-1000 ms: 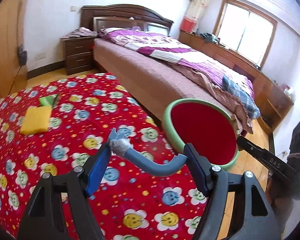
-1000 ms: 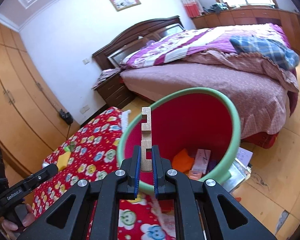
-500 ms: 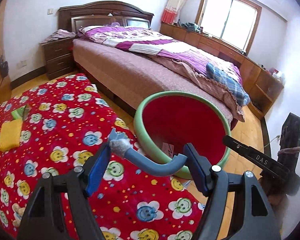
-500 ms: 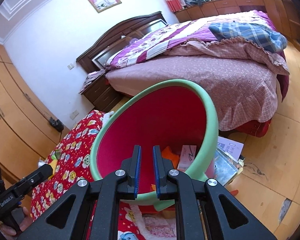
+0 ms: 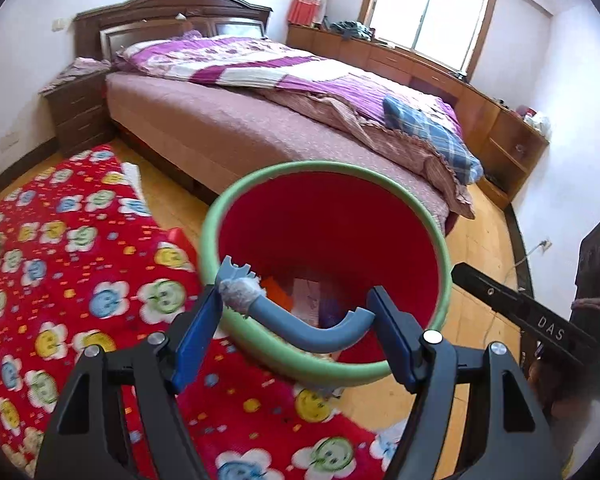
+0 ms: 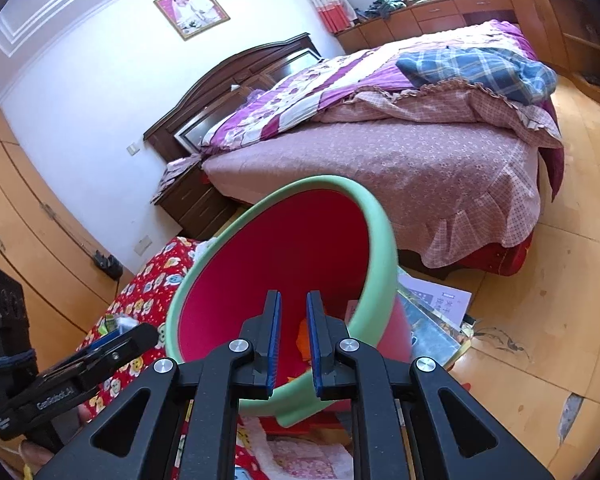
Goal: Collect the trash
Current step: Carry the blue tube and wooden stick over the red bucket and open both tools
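A red trash bin with a green rim [image 5: 260, 180] stands on the floor beside the red flowered cloth; it also shows in the right wrist view [image 6: 376, 216]. Orange and pink scraps lie at its bottom [image 5: 306, 294]. My left gripper [image 5: 298, 316] is shut on a curved grey-blue hook piece [image 5: 300, 328] with a fuzzy wrapped end, held over the bin's near rim. My right gripper [image 6: 293, 340] is slightly open and empty, over the bin's mouth. The right gripper also shows at the right of the left wrist view [image 5: 516, 308].
A red cloth with smiling flowers [image 5: 60, 280] covers the surface at left. A large bed [image 5: 300, 92] lies behind the bin, with a nightstand [image 5: 76, 116]. Papers [image 6: 436, 312] lie on the wooden floor [image 6: 540, 320] by the bin. The left gripper shows at lower left [image 6: 76, 372].
The wooden piece held by my right gripper a second ago is gone and its jaws have parted. My left gripper has carried the hook from over the cloth to the bin's rim.
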### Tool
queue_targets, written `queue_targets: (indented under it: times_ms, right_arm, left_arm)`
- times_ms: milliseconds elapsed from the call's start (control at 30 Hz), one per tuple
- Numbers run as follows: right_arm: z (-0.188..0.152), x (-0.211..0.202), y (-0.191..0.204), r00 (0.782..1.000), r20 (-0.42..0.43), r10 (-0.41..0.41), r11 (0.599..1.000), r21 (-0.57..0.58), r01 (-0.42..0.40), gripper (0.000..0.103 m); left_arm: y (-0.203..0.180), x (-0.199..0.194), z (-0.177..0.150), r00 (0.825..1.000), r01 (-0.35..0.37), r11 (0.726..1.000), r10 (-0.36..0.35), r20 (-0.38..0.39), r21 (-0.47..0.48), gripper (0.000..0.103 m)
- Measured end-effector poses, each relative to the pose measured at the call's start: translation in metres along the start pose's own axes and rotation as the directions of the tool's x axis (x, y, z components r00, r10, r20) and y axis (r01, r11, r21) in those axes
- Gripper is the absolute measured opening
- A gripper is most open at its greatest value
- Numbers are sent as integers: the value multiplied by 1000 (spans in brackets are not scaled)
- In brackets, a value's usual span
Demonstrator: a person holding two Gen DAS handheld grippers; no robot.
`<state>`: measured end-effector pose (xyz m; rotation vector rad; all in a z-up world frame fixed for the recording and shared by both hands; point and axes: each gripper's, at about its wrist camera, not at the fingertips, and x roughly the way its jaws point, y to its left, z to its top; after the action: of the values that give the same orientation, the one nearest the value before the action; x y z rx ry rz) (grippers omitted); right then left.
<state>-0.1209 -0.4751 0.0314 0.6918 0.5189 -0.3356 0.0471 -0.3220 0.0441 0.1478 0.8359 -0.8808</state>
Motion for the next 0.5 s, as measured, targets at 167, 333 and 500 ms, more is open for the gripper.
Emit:
queue_targets:
  times_ms: [167, 333, 500]
  right_arm:
    - [0, 0, -10, 1000, 0, -15, 1000, 21, 15, 14]
    - [0, 4, -16, 1000, -11, -18, 999, 37, 18, 14]
    - [-1, 6, -19, 1000, -16, -18, 999, 46, 19, 20]
  left_arm:
    - [-10, 18, 2, 998, 47, 999, -46, -30, 22, 74]
    - [-13, 31, 0, 995, 71, 997, -70, -77, 6, 74]
    - [-12, 38, 0, 995, 60, 998, -61, -80, -17, 74]
